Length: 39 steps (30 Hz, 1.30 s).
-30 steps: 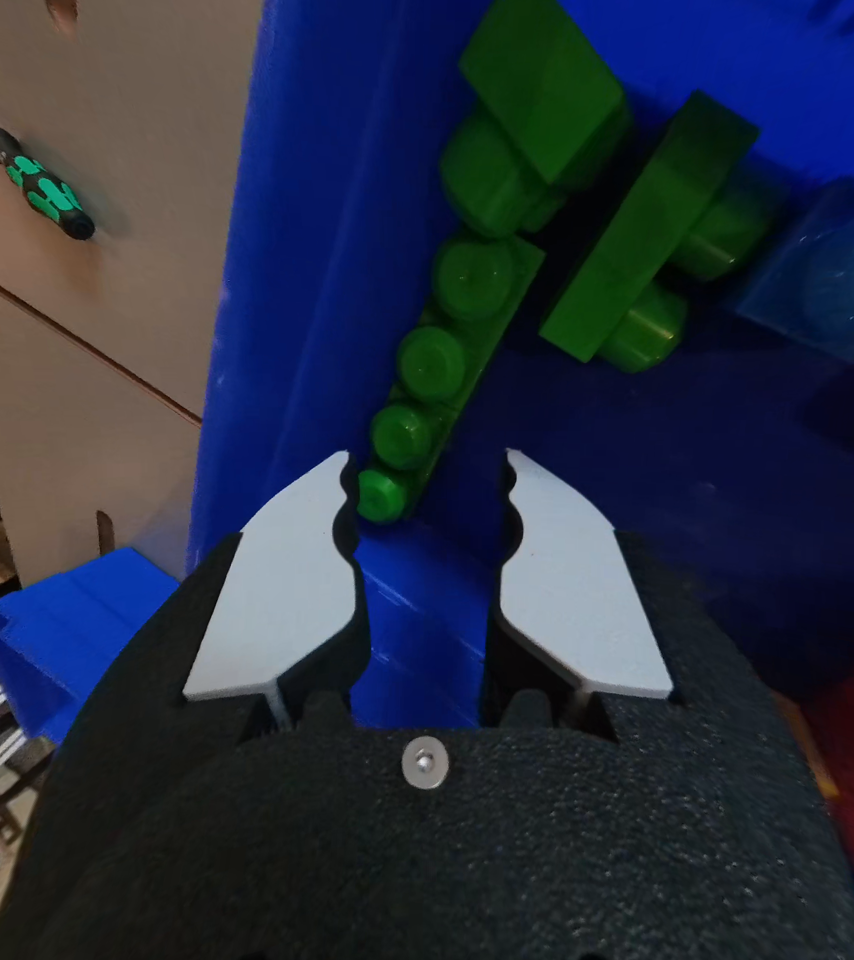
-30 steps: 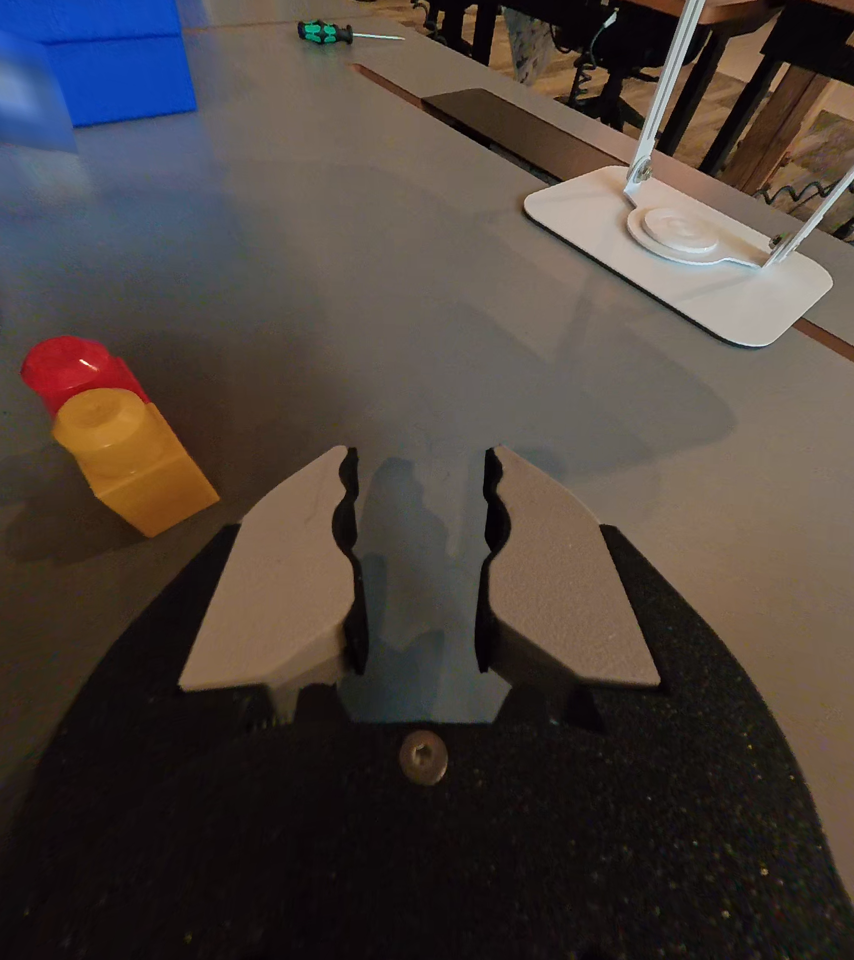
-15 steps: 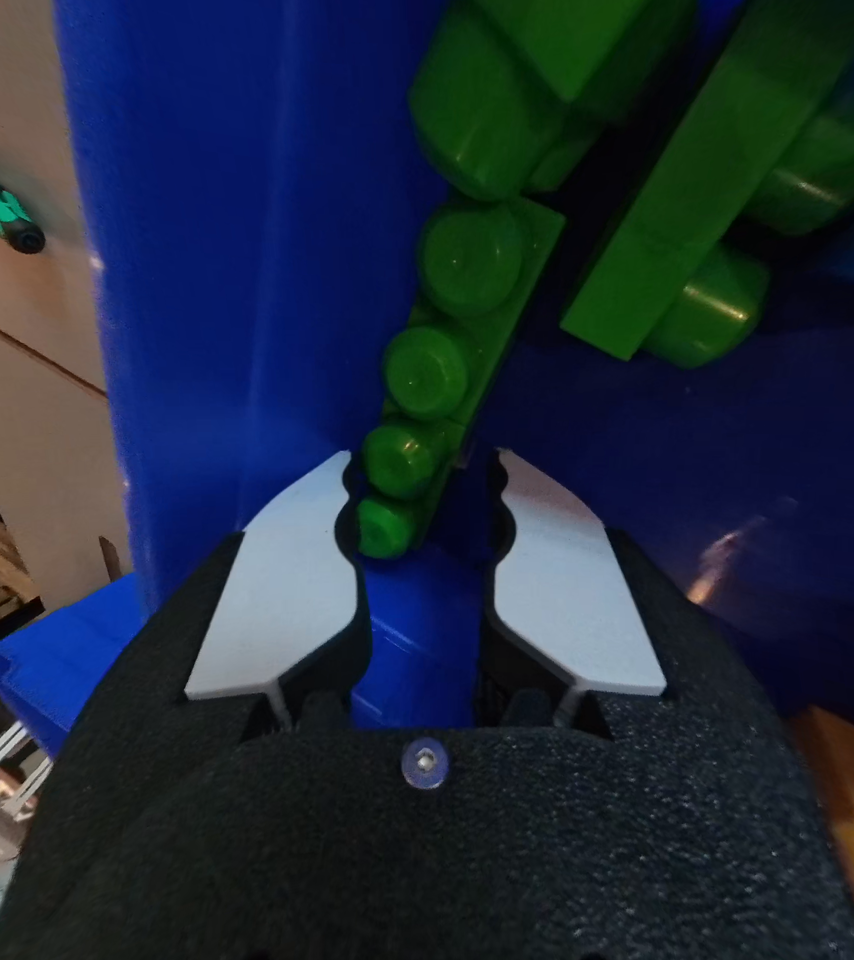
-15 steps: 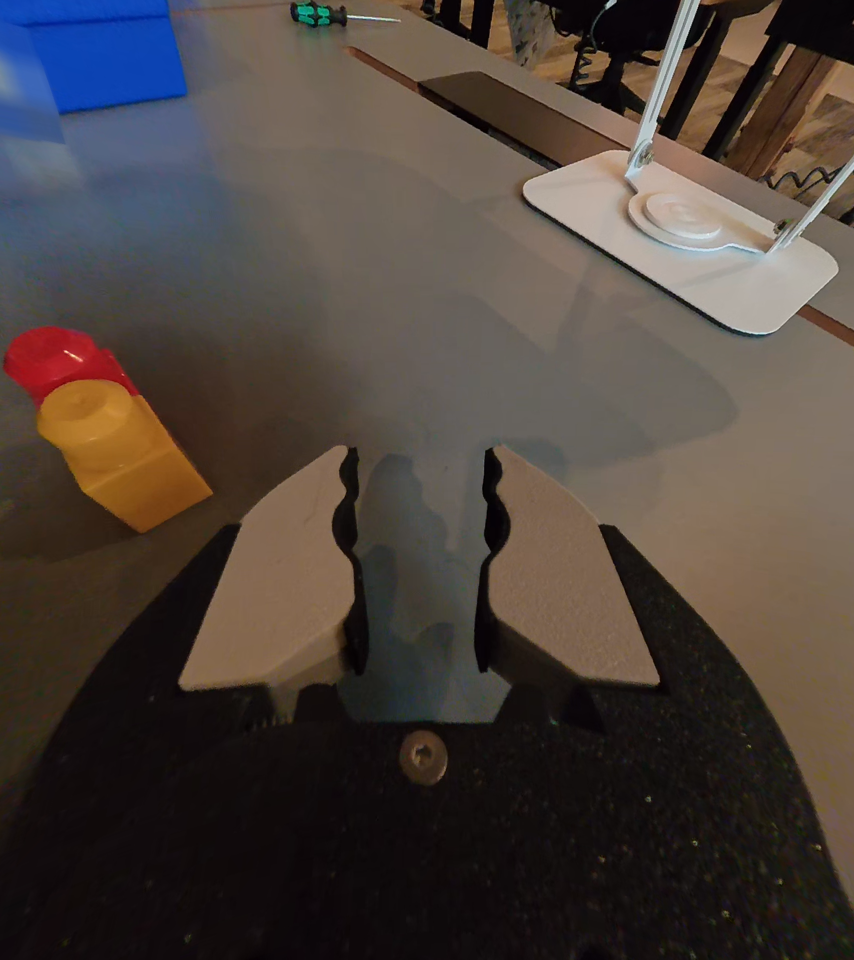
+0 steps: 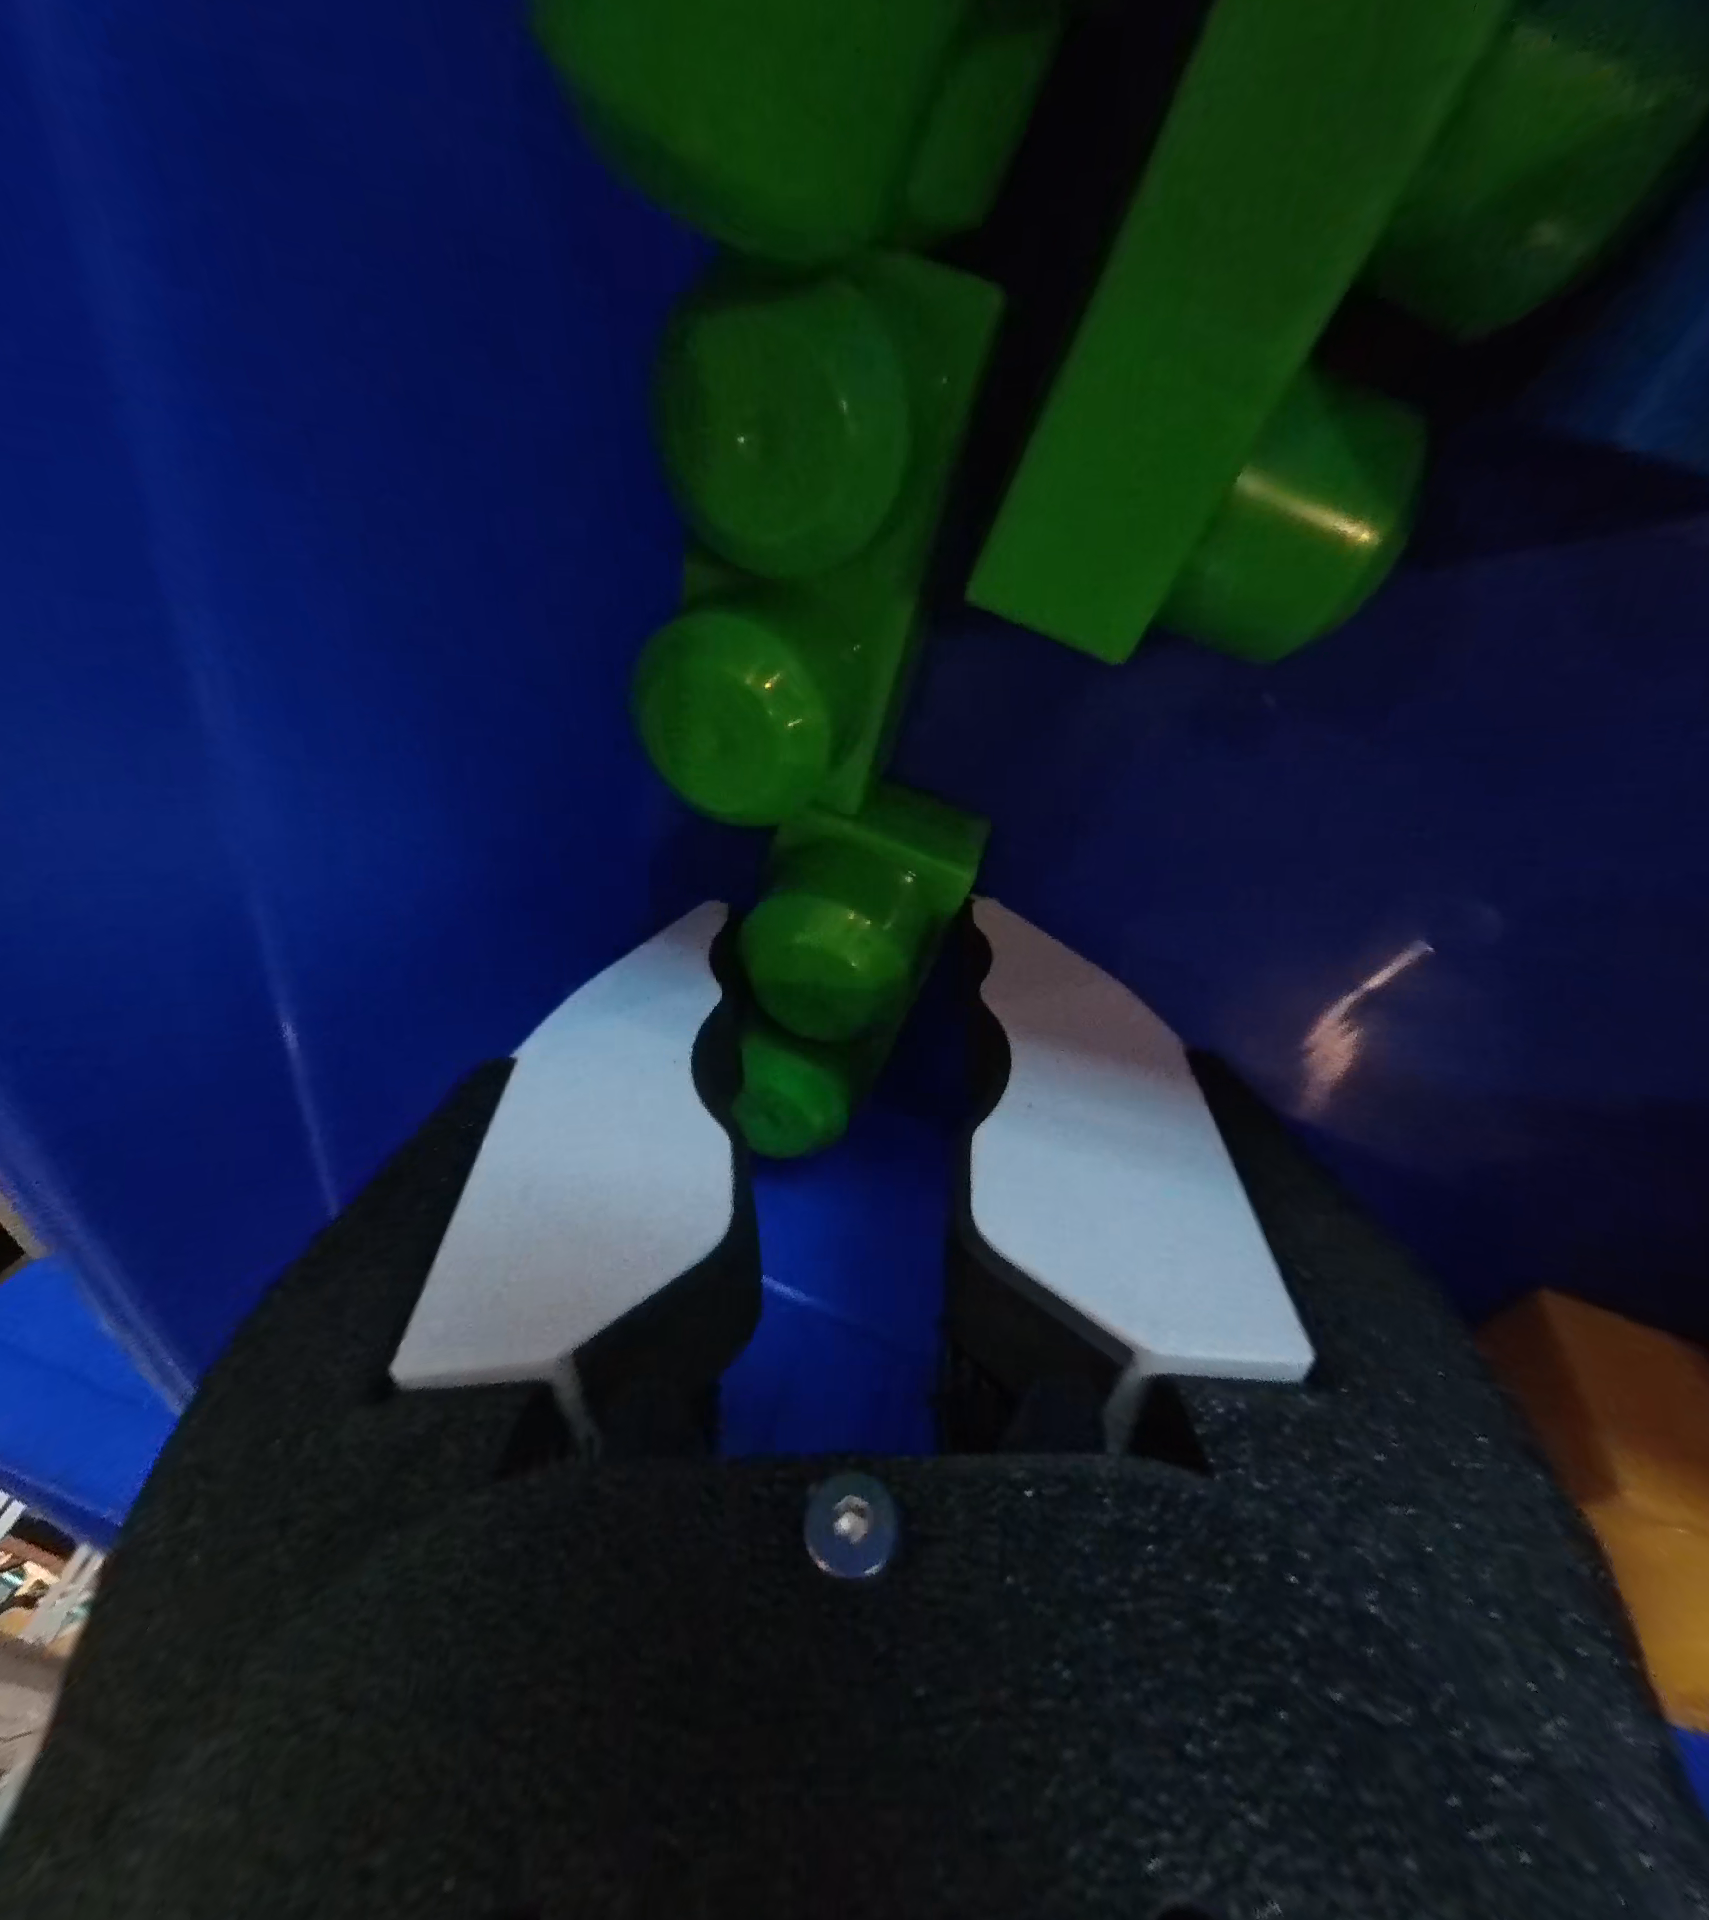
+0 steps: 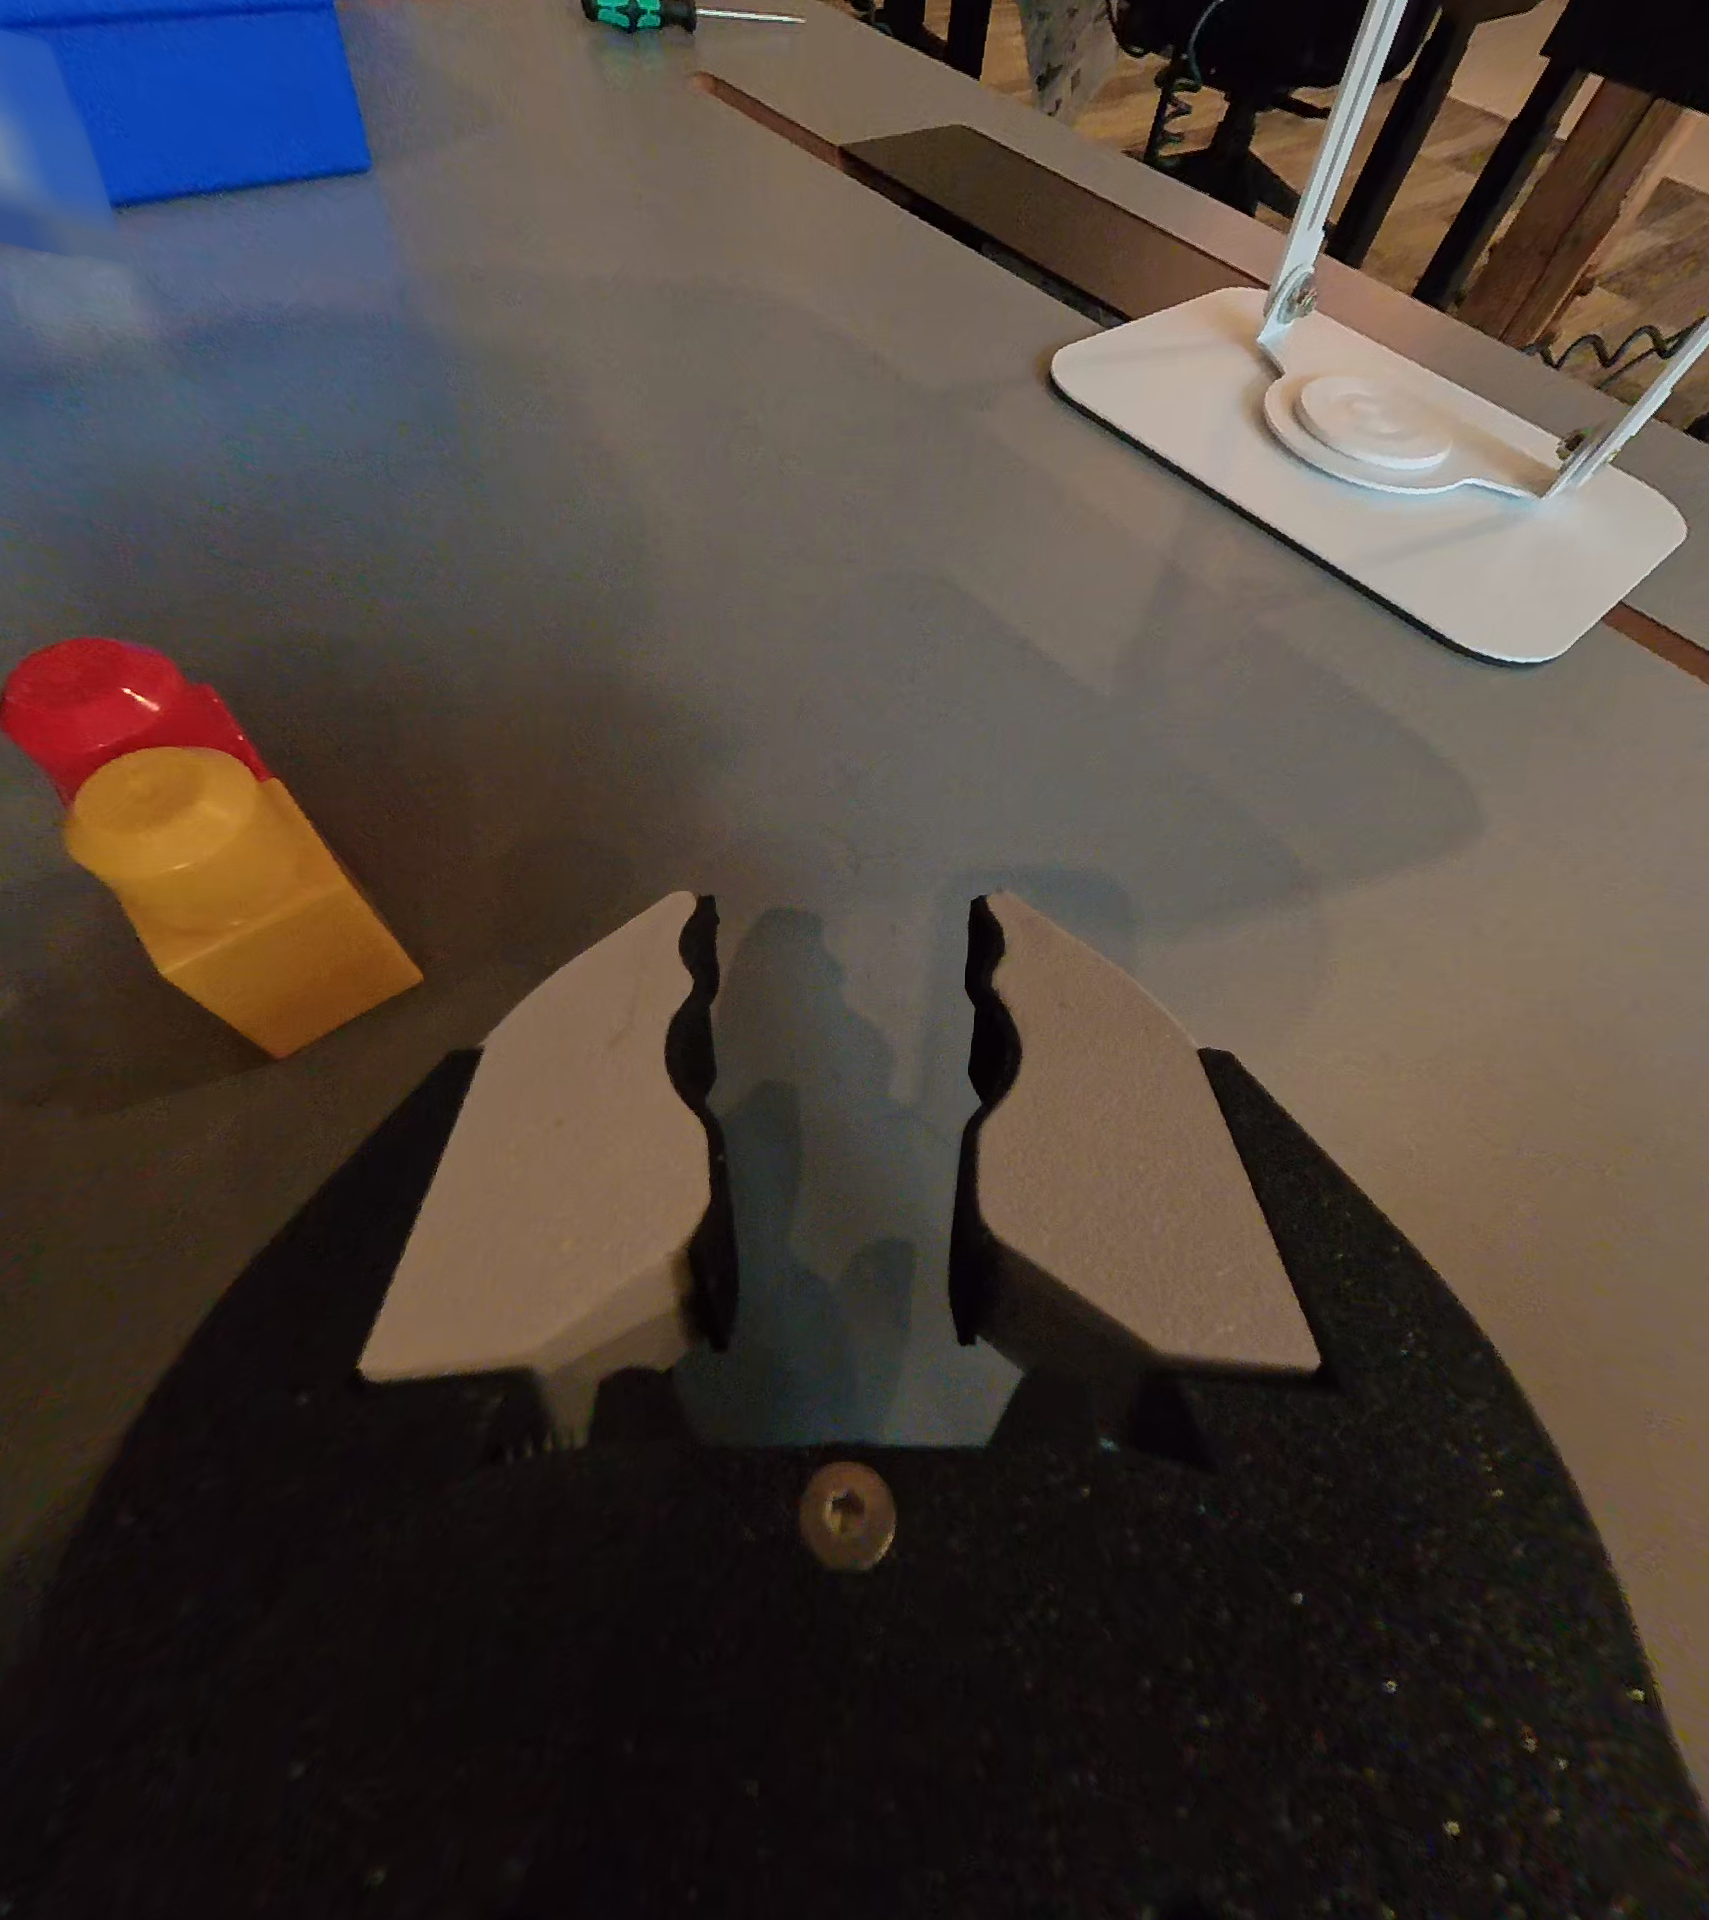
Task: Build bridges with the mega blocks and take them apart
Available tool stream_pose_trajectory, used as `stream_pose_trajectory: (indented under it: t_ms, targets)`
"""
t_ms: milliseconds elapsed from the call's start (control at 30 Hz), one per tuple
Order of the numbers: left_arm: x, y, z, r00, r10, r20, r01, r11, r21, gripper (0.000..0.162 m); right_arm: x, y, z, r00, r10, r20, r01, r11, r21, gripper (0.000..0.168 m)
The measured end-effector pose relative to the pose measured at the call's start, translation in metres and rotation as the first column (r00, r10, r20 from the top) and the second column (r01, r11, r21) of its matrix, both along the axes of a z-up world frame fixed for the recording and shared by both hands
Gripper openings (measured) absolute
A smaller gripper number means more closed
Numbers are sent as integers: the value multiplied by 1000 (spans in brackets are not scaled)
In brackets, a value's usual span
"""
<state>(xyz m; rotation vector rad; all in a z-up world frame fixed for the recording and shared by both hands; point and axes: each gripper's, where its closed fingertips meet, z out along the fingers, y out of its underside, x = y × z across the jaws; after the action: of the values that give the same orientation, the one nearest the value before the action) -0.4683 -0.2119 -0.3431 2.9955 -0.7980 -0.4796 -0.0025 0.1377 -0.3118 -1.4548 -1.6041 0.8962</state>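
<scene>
A: Green long block (image 5: 808, 665) with a row of studs lies inside the blue bin (image 5: 258, 623), against its left wall. Its near end sits between the tips of the left gripper (image 5: 848, 1023).

B: State of those fingers?

A: Parted, a moderate gap. The nearest studs lie within the gap, close to the left finger (image 5: 601, 1164). Cannot tell whether either finger touches the block; no firm grip is visible.

B: Other contents of the bin?

A: A second green block (image 5: 1172, 343) lies just right of the long one, tilted, studs facing right. A third green piece (image 5: 777, 114) is at the far end, blurred. A yellow block (image 5: 1681, 1507) shows at the near right edge of the left wrist view.

B: Right side?

A: Right gripper (image 6: 839, 1023) hangs over the grey surface (image 6: 725, 520), fingers apart by a similar gap, nothing between them. Only their shadow falls on the surface there.

B: Blocks outside the bin?

A: One yellow block (image 6: 247, 904) and one red block (image 6: 102, 707) stand upright to the left of the right gripper, touching, the red one behind the yellow.

B: Anything else?

A: White stand base (image 6: 1369, 468) at far right. Green-handled screwdriver (image 6: 652, 12) at the far edge. Blue bin corner (image 6: 206, 104) at far left.
</scene>
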Motion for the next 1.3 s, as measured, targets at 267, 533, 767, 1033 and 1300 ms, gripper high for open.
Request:
stream_pose_trajectory:
  t_ms: [267, 533, 767, 1033, 1300]
  targets:
    - [5, -8, 11, 999, 42, 18, -42, 999, 20, 38, 0, -1, -1, 1000, 6, 4, -6, 1000, -2, 46]
    - [30, 11, 78, 1000, 17, 21, -22, 966, 259, 37, -1, -6, 3, 1000, 23, -8, -23, 1000, 8, 45]
    - [107, 62, 147, 982, -186, -30, 180, 883, 433, 37, -2, -12, 12, 998, 48, -42, -47, 999, 17, 45]
    - [237, 123, 180, 872, -476, -113, 462, 726, 510, 37, -5, -29, 31, 988, 114, -105, -106, 992, 75, 46]
    - [372, 159, 174, 563, -786, -256, 792, 423, 440, 37, -1, -59, 58, 950, 247, -192, -245, 969, 31, 46]
